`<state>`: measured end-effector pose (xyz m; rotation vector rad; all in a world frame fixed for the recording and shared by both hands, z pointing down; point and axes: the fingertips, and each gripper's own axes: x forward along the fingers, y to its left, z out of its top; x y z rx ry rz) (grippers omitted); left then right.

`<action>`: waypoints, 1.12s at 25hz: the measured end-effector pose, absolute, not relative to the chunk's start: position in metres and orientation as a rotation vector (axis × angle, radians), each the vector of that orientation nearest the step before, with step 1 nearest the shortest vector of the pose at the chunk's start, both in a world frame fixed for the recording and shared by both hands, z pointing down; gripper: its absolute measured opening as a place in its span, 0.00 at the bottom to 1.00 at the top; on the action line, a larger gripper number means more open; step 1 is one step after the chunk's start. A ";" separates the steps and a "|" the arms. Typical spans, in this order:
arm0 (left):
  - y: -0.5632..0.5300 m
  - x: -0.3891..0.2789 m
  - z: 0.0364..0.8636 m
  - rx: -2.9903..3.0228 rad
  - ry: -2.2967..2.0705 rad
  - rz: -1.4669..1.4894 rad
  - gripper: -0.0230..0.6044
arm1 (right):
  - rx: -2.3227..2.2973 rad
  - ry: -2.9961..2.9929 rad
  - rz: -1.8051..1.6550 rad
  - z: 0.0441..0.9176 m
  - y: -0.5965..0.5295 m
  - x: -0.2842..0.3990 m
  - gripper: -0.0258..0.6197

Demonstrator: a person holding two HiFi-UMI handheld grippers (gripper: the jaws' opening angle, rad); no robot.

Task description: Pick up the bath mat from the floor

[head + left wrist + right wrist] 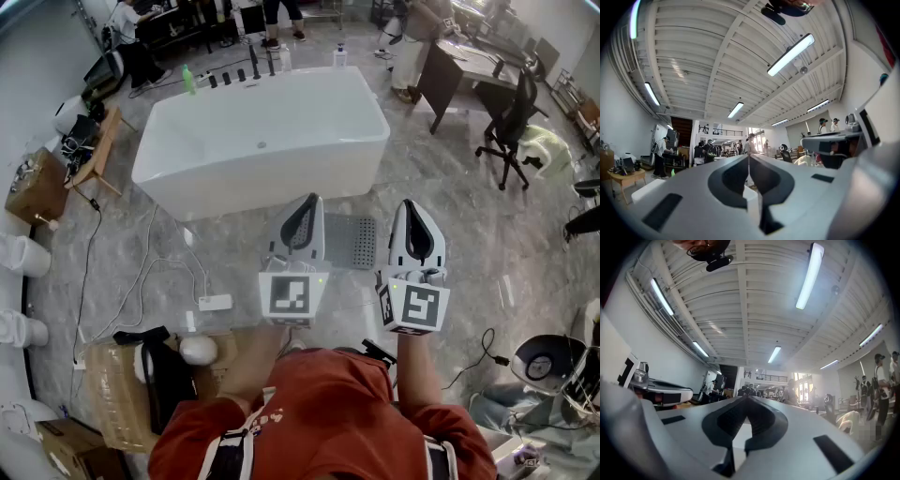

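The grey marbled floor (487, 253) fills most of the head view, and the white bathtub (262, 141) is the largest thing standing on it. Just in front of the tub, on its near side, the bath mat (352, 242) lies flat on the floor. It is a small grey rectangle dotted with rows of holes, and its left edge is hidden behind the left gripper (307, 204). The right gripper (411, 208) shows just to the mat's right. Both are held well above the floor, so neither touches the mat.

The mat looks thin, light and rubbery. It will probably flop and sag once lifted. Because it lies flush with the floor, a jaw will have to slip under an edge. The near edge or a near corner seems the best hold, perhaps one corner for each gripper so it hangs evenly.

Only the head view shows the mat and the floor. The two gripper views tilt upward to the ribbed ceiling (708, 56), its light strips (808, 275) and distant people. Those views do settle the jaws: each pair is pressed together with nothing between.
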<state>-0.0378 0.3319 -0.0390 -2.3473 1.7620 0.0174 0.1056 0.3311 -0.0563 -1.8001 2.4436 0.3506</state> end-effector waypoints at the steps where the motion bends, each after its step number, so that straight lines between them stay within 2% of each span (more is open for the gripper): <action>1: 0.332 -0.038 -0.041 -2.343 1.762 0.006 0.06 | -1.801 2.446 0.352 -0.057 0.332 0.105 0.06; 13: 0.335 -0.044 -0.047 -2.357 1.756 0.058 0.06 | -1.803 2.459 0.351 -0.053 0.330 0.099 0.06; 28: 0.345 -0.106 -0.026 -2.414 1.788 0.080 0.06 | -1.819 2.407 0.248 -0.038 0.344 0.052 0.06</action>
